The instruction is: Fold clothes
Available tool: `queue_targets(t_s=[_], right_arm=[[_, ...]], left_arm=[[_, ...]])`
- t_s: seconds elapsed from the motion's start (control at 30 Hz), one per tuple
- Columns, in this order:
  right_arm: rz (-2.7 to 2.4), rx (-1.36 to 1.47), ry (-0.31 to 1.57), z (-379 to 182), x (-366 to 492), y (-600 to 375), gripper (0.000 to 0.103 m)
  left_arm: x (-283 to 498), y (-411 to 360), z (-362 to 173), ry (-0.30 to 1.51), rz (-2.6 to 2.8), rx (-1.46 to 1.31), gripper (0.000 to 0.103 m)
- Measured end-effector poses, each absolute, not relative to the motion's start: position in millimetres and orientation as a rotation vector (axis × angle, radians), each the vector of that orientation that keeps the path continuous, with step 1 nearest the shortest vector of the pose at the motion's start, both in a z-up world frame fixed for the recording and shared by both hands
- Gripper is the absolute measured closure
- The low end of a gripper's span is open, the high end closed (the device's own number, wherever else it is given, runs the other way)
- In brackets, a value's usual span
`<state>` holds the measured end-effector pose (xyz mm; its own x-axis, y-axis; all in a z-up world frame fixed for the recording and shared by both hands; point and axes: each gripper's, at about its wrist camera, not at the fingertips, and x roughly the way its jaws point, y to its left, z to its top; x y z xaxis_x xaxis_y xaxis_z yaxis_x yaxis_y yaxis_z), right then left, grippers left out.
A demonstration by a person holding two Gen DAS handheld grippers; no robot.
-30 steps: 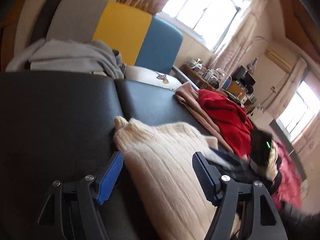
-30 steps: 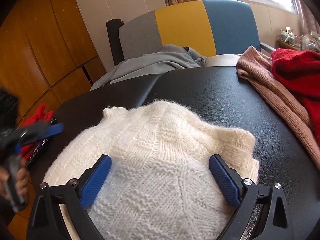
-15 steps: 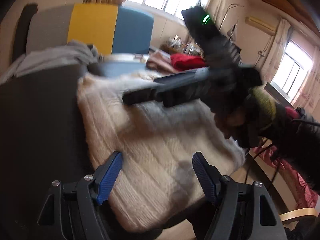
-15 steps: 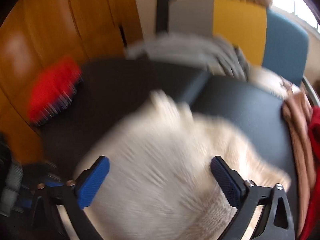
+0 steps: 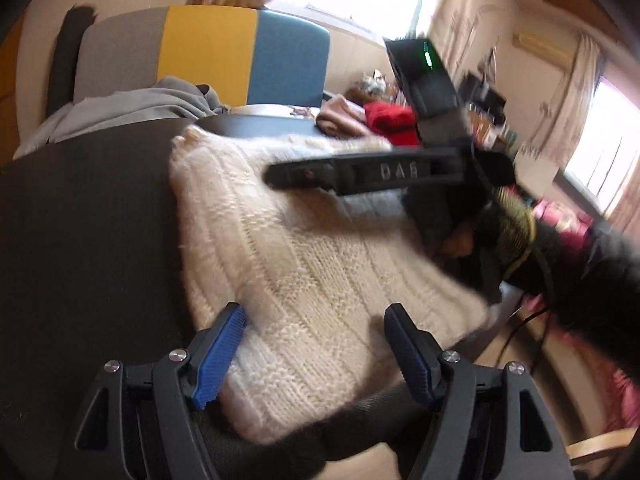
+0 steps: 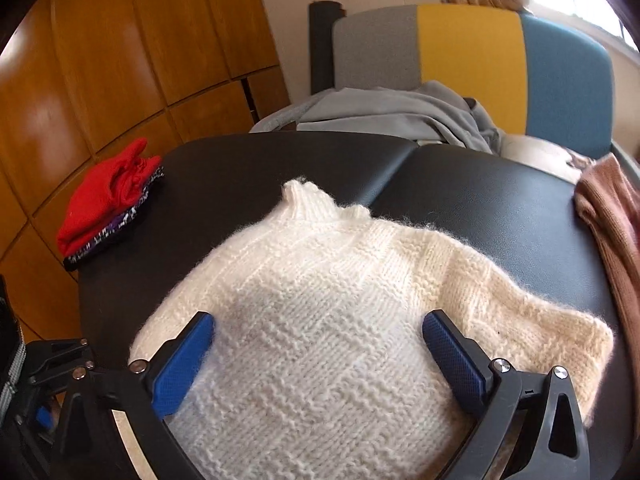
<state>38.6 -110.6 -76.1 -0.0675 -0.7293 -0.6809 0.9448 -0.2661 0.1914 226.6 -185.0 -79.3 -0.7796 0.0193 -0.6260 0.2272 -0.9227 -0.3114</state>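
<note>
A cream knitted sweater (image 6: 320, 300) lies flat on the black table (image 6: 240, 176), collar toward the far side. My right gripper (image 6: 318, 344) hovers open over its middle, blue pads wide apart and pinching nothing. My left gripper (image 5: 316, 336) is also open, low over the sweater (image 5: 288, 248) near its near corner, which reaches the table's front edge. In the left wrist view the right gripper's black frame (image 5: 380, 172) crosses above the sweater, held by a hand in a dark sleeve (image 5: 580, 280). The left gripper's frame (image 6: 52, 380) shows at the lower left of the right wrist view.
A folded red garment (image 6: 108, 204) tops a small patterned pile at the table's left edge. A grey garment (image 6: 400, 116) is draped behind, by a grey, yellow and blue chair back (image 6: 468, 44). A pinkish-brown garment (image 6: 612, 216) and a red one (image 5: 388, 120) lie at the right.
My left gripper has swung from the sweater's collar side to its near corner. The right gripper has rolled and now appears above the sweater in the left view. Both stayed open.
</note>
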Motion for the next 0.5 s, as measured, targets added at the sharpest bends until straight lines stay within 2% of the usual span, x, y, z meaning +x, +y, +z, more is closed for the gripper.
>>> queue_targets(t_s=[0.1, 0.2, 0.3, 0.37, 0.5], right_arm=[[-1.674, 0.86, 0.301, -49.3, 36.7, -97.5, 0.0], [-1.65, 0.875, 0.089, -25.0, 25.5, -55.4, 0.0], [-1.592, 1.004, -0.141, -29.1, 3.3, -3.2, 0.0], [-1.584, 1.087, -0.232, -45.6, -7.5, 30.3, 0.0], [-1.533, 1.238, -0.26, -82.7, -13.8, 51.7, 0.0]], left_arm=[[246.4, -215.8, -60.2, 0.757, -2.801, 0.883, 0.027], [256.7, -260.4, -63.7, 1.091, -2.746, 0.804, 0.021], [248.6, -300.3, -79.2, 1.386, -2.668, 0.813, 0.02], [235.7, -315.9, -89.3, 1.475, -2.655, 0.841, 0.019], [204.6, -330.8, -105.7, 1.552, -2.676, 0.927, 0.019]])
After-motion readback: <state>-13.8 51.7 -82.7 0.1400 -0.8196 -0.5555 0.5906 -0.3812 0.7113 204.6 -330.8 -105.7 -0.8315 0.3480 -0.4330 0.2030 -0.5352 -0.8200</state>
